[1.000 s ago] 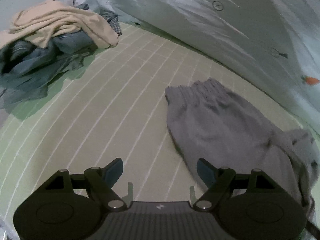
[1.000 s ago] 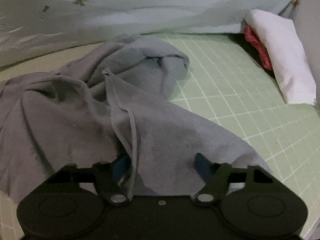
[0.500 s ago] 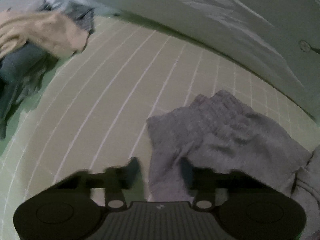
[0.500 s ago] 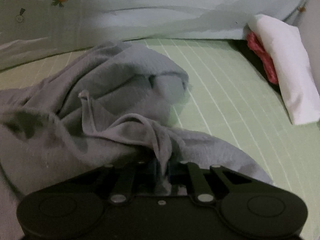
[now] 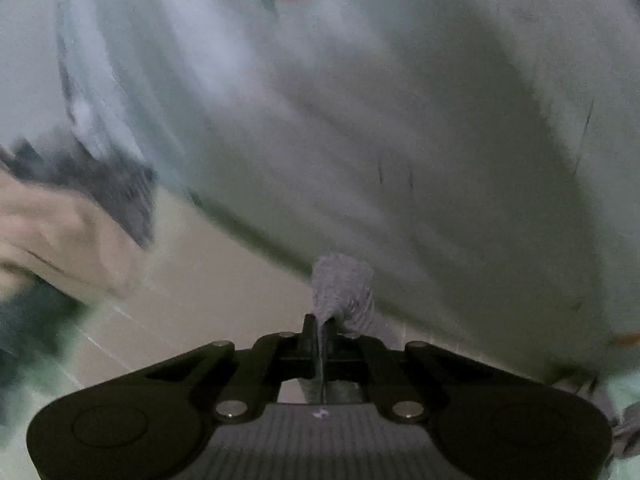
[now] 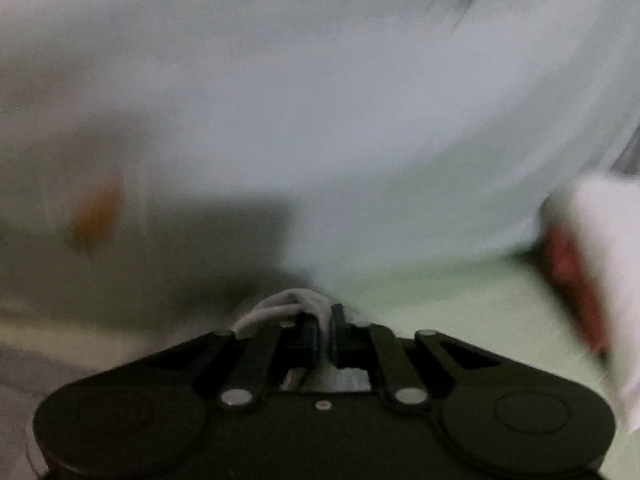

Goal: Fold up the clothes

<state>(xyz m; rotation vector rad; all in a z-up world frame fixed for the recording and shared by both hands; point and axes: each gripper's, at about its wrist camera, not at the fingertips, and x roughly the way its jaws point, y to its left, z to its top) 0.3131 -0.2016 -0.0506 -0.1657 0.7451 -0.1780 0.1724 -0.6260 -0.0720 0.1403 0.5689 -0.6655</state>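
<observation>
My left gripper (image 5: 320, 330) is shut on a fold of the grey garment (image 5: 342, 288), which sticks up past the fingertips. My right gripper (image 6: 324, 330) is shut on another part of the same grey garment (image 6: 288, 304), bunched over the left finger. Both grippers are raised above the green grid mat (image 6: 460, 304), and both views are blurred by motion. Most of the garment hangs below, out of sight.
A pale blue quilt with carrot prints (image 5: 360, 120) fills the background in both views. A pile of beige and dark clothes (image 5: 60, 232) lies at the left. A white and red folded bundle (image 6: 592, 248) lies at the right on the mat.
Both grippers closed on the grey garment and lifted it up off the mat. The views have swung upward toward the quilt.
</observation>
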